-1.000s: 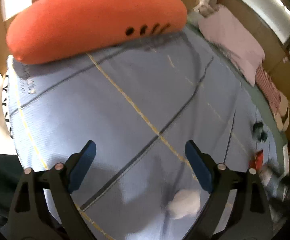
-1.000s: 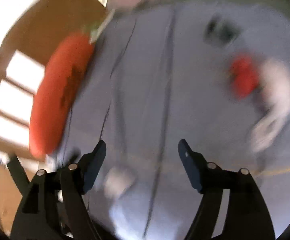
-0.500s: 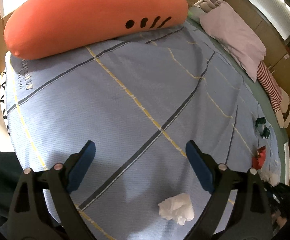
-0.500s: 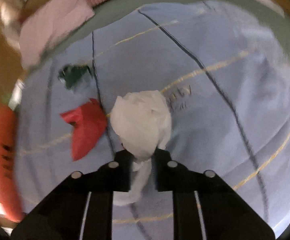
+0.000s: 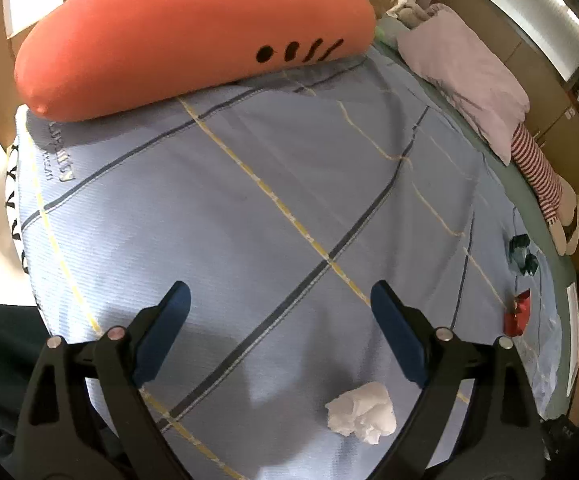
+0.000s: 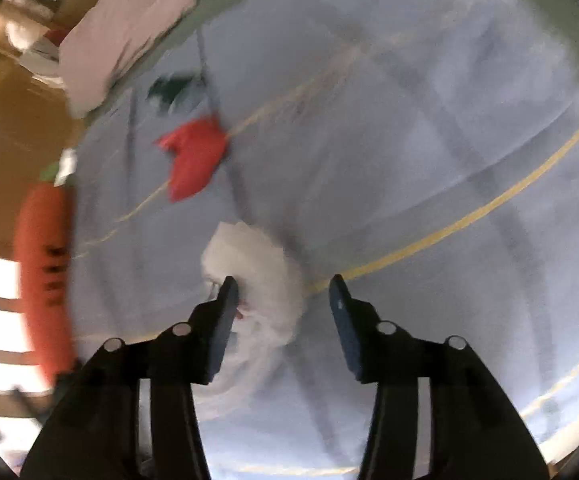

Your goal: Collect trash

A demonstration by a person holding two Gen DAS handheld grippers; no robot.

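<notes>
The left gripper (image 5: 280, 304) is hanging wide apart over the light-blue striped bed blanket (image 5: 217, 208), a crumpled white tissue ball (image 5: 362, 407) lying just below its right finger. The right gripper (image 6: 283, 294) is opening, a blurred white plastic bag (image 6: 257, 268) lying against its left finger, a red wrapper (image 6: 193, 156) beyond.

Your left gripper (image 5: 281, 300) points steeply down, jaws spread wide; your right gripper (image 6: 283, 294) tilts downward too, jaws opening.
</notes>
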